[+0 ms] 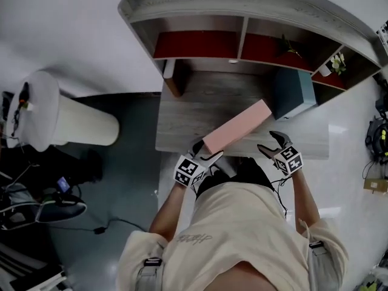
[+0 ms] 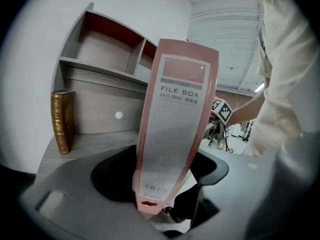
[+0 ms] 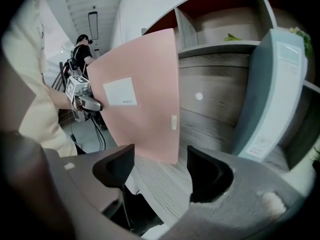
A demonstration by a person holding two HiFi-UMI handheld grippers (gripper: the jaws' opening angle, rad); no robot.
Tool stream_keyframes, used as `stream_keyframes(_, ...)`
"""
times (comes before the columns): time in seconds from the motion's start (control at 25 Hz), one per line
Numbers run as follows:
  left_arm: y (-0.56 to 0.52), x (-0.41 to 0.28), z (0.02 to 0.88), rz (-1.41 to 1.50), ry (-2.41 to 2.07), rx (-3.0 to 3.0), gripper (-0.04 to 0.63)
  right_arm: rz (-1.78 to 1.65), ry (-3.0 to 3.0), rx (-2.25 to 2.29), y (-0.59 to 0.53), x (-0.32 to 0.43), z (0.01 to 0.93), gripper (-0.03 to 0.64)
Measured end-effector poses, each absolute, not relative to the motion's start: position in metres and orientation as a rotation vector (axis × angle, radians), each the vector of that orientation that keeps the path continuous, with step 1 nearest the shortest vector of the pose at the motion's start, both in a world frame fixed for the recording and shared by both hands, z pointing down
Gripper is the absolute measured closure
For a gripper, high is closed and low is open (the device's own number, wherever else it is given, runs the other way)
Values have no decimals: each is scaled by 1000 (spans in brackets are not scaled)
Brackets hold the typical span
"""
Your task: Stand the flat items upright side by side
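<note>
**First onlooker:** The left tool (image 1: 206,152) has its jaws spread wide and clamped on the narrow spine of a pink file box (image 1: 237,126), at the end nearest the person.

**Second onlooker:** Where does the box sit?

**First onlooker:** Over the wooden tabletop (image 1: 188,120). It slants from the front edge toward the back right and is tipped up on its long edge. From the right side you see its broad pink face. One low corner is down by the wood, though I cannot tell if it touches.

**Second onlooker:** And the other hand?

**First onlooker:** The right tool (image 1: 273,144) hangs just beside the box near the front edge. Its jaws are apart with nothing between the pads, only bare tabletop beyond them.

**Second onlooker:** Anything standing yet?

**First onlooker:** A blue-grey file box (image 1: 293,93) stands upright at the back right of the tabletop, below the shelf unit (image 1: 242,17). The pink box's far end comes near it. At the back left a brown book (image 2: 62,121) with gilt lettering stands upright on its own, well apart from both boxes
</note>
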State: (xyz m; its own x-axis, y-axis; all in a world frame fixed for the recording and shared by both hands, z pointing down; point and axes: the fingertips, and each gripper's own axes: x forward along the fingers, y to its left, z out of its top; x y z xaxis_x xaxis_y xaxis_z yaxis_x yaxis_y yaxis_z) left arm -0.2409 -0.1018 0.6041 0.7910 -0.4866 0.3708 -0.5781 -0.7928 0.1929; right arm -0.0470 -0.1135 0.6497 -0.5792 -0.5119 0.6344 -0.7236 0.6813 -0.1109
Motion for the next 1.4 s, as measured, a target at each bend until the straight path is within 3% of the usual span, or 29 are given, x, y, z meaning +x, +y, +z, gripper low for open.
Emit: stream_keyframes(1.4, -157, -34, 611, 603, -1335, 2319, 273, 611, -2410, 1154, -83, 160, 680, 341)
